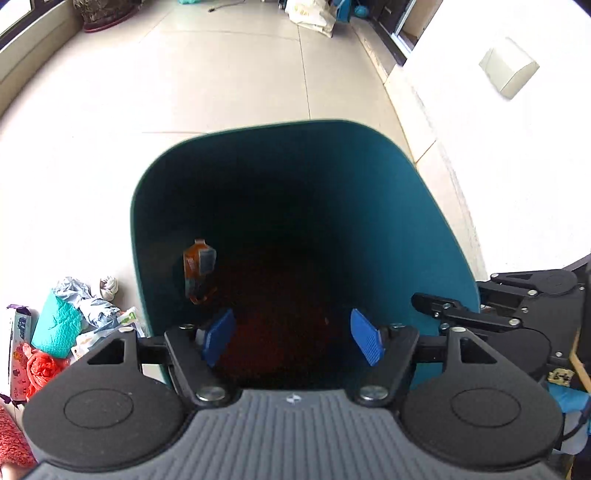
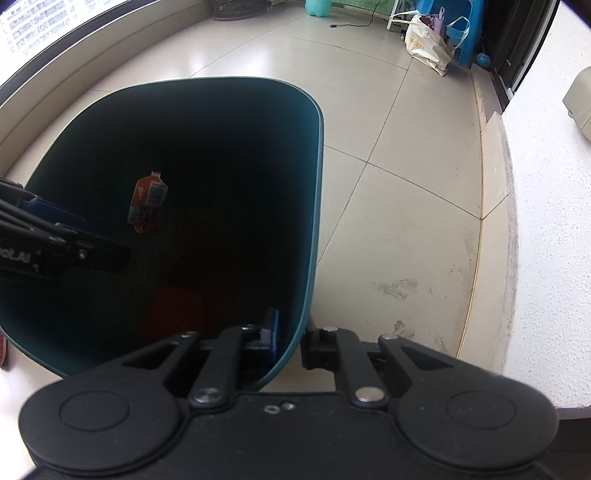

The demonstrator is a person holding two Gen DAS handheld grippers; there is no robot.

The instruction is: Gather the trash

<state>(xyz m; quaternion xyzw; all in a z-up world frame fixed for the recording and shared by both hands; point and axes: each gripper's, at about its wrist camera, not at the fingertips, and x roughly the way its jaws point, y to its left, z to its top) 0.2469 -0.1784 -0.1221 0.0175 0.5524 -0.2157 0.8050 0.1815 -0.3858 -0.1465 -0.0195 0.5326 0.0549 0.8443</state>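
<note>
A teal trash bin [image 1: 406,177] stands on the tiled floor. My left gripper [image 1: 291,338] is open and empty over the bin's mouth. An orange wrapper [image 1: 198,267] is in mid-air inside the bin, near its left wall; it also shows in the right wrist view [image 2: 147,201]. Something red lies dim at the bin's bottom [image 2: 173,310]. My right gripper [image 2: 291,341] is shut on the bin's near right rim [image 2: 314,229], one finger inside and one outside. A pile of trash [image 1: 66,317] lies on the floor left of the bin.
A white wall [image 1: 517,166] with a step runs along the right. A low window ledge [image 2: 74,74] borders the left. A white shopping bag [image 2: 428,46] and a blue stool [image 2: 461,22] stand far back. A potted plant [image 1: 103,14] is at the far left.
</note>
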